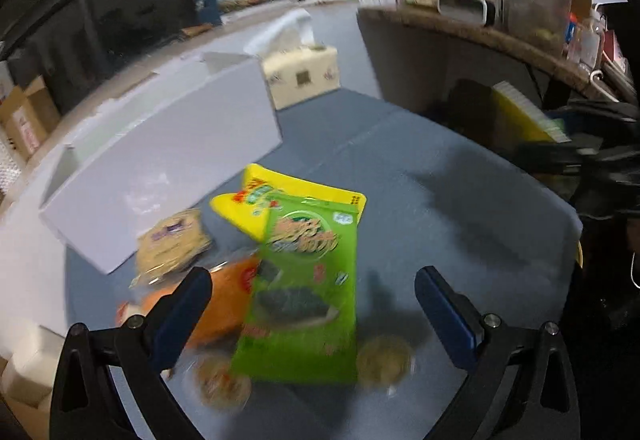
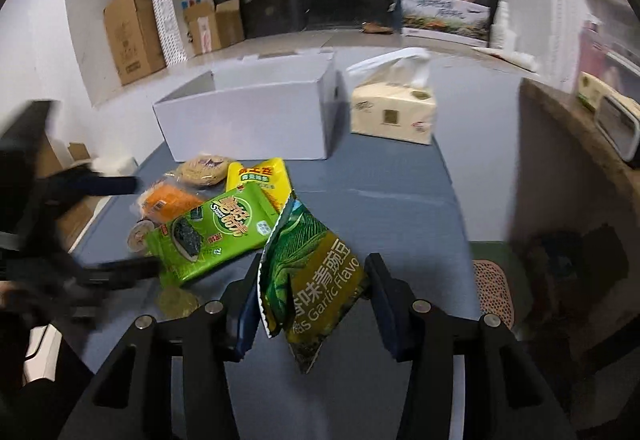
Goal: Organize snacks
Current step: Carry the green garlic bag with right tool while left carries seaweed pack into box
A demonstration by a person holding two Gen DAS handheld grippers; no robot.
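Observation:
My right gripper (image 2: 312,280) is shut on a dark green garlic-pea bag (image 2: 316,272) and holds it above the blue table (image 2: 380,196). My left gripper (image 1: 312,292) is open above the snack pile, its fingers either side of a light green seaweed packet (image 1: 304,292), also seen in the right wrist view (image 2: 216,232). A yellow packet (image 1: 276,196), an orange packet (image 1: 228,300) and round cracker packs (image 1: 172,240) lie around it. An open white box (image 1: 160,160) stands behind the pile, also in the right wrist view (image 2: 252,112).
A tissue box (image 2: 394,112) stands right of the white box. A wooden shelf edge (image 2: 568,128) runs along the right. Cardboard boxes (image 2: 132,36) stand on the floor at the back left. Small round snacks (image 1: 384,360) lie near the table's front.

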